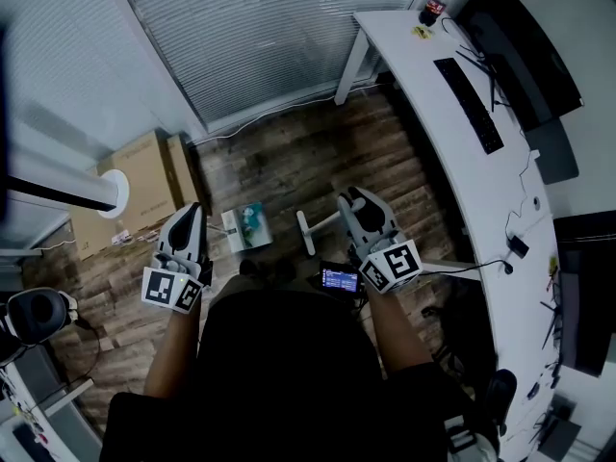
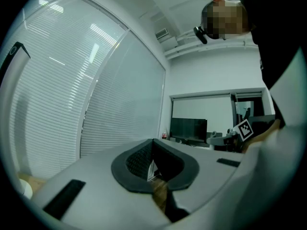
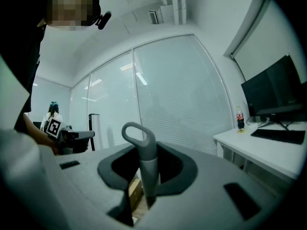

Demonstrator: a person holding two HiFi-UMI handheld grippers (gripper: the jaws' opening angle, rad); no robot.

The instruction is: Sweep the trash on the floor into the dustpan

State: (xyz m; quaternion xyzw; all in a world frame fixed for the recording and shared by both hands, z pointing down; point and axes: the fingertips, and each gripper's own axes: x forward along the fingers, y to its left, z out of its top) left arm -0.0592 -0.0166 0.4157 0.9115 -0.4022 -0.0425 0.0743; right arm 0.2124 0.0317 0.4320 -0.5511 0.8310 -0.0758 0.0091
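Your right gripper (image 3: 146, 186) has its jaws clamped on a grey plastic loop-topped handle (image 3: 147, 152). Your left gripper (image 2: 154, 164) is fully closed, empty. A small white-and-teal object (image 1: 246, 227) lies on the wood-plank floor (image 1: 289, 152) between them.

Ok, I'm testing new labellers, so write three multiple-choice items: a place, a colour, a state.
1. Where is the dark red-labelled cola bottle relative to the long white desk? A on its far end B on its near end C under it
2. What colour is the loop-topped handle in the right gripper's jaws? A red B grey C yellow
3. How do the left gripper's jaws stand? A wide apart B shut on a cloth C shut, empty
Answers: 1 A, the head view shows it at the desk's far corner; 2 B, grey in the right gripper view; 3 C, the left gripper view shows them together, nothing held.
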